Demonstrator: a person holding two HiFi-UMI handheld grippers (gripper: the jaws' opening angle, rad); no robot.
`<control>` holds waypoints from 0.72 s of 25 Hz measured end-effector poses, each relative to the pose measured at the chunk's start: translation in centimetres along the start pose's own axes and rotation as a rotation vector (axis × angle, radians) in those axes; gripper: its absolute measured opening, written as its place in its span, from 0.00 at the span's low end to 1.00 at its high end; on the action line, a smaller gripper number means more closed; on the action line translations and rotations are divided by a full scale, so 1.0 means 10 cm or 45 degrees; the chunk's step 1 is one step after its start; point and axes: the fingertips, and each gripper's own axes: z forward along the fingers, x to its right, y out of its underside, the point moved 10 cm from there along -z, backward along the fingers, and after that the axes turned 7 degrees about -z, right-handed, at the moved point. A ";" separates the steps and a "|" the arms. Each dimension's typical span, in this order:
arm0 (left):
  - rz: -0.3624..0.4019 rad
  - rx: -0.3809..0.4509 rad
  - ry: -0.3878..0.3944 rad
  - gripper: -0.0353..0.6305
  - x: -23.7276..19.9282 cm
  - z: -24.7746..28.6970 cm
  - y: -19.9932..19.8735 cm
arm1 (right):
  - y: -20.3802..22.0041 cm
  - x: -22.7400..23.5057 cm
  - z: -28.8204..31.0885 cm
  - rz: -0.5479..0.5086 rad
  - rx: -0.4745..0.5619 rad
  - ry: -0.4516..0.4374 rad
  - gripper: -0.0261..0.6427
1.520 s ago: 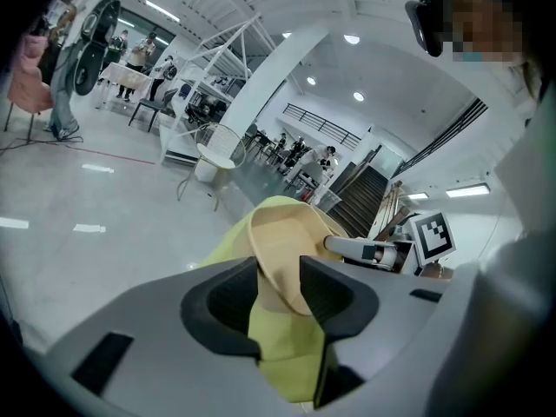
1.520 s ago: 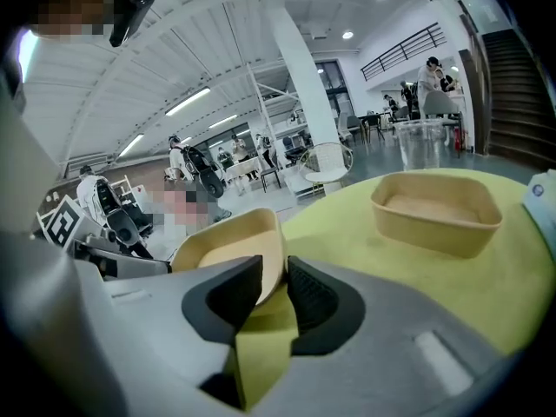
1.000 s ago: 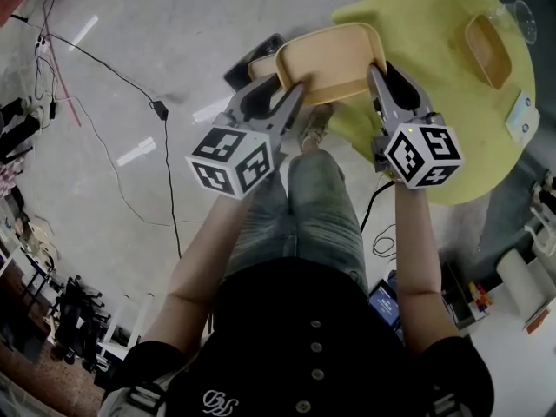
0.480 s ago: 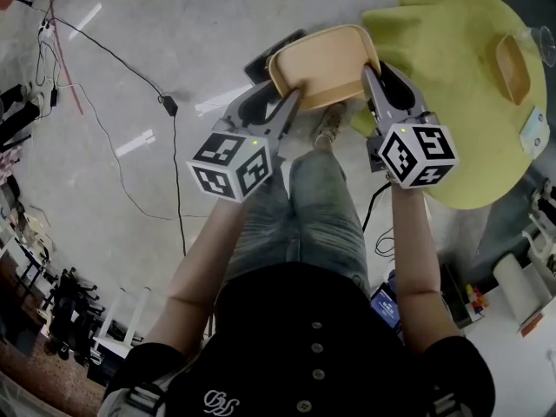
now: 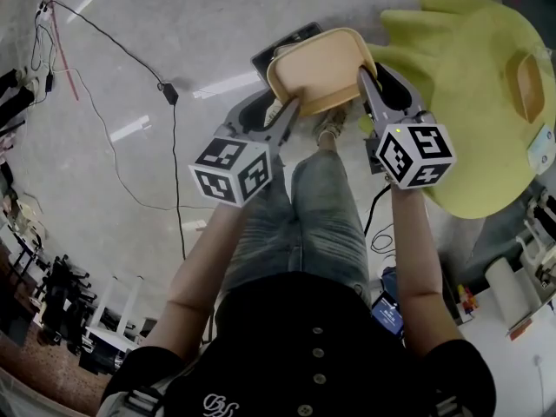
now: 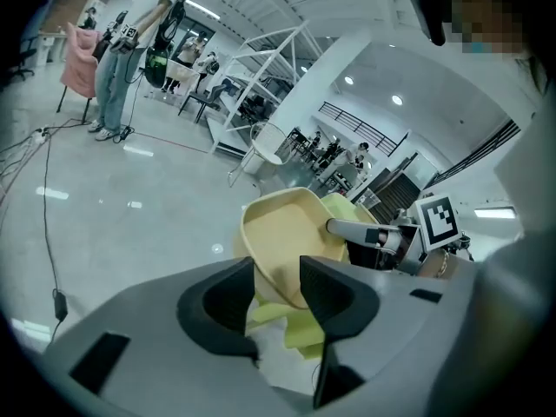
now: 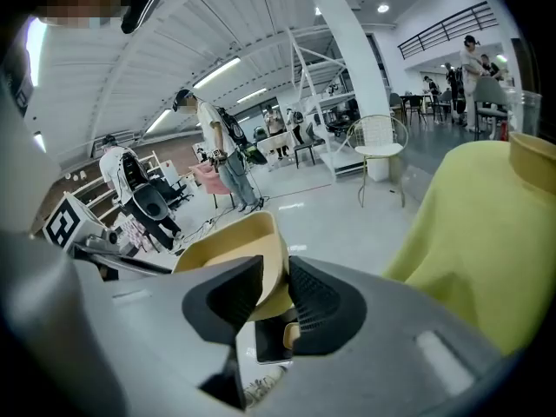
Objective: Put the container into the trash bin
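The person stands on a pale, glossy floor (image 5: 130,76) with both arms out in front, carrying the container (image 5: 320,68), a shallow tan tub with rounded corners, between the two tools. It hangs in the air at twelve o'clock from the person's body, clear of the yellow-green table (image 5: 469,129), which lies off at two o'clock.

The left gripper (image 5: 287,111) is clenched on the container's rim at the tub's seven o'clock corner. From the left gripper view, the wall of the container (image 6: 287,237) runs straight down between the two dark jaws of the left gripper (image 6: 278,289), which press on it from either side. The right gripper (image 5: 365,81) is grasping the opposite rim, at about four o'clock on the tub. In the right gripper view its jaws (image 7: 276,298) pinch the tan wall (image 7: 234,246) in the same way.

Directly beneath the container, peeking out at its ten o'clock edge, sits the trash bin (image 5: 287,46), dark and square. The right gripper view catches its dark opening (image 7: 265,341) on the floor just below the jaws.

A second tan dish (image 5: 530,85) rests on the table at three o'clock. A black cable (image 5: 169,146) trails across the floor at nine o'clock. The person's shoe (image 5: 330,127) shows just under the tub, between the grippers.
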 end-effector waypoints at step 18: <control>-0.144 -0.054 -0.131 0.29 -0.54 0.17 0.27 | 0.24 -0.04 0.43 0.009 -0.083 -0.006 0.22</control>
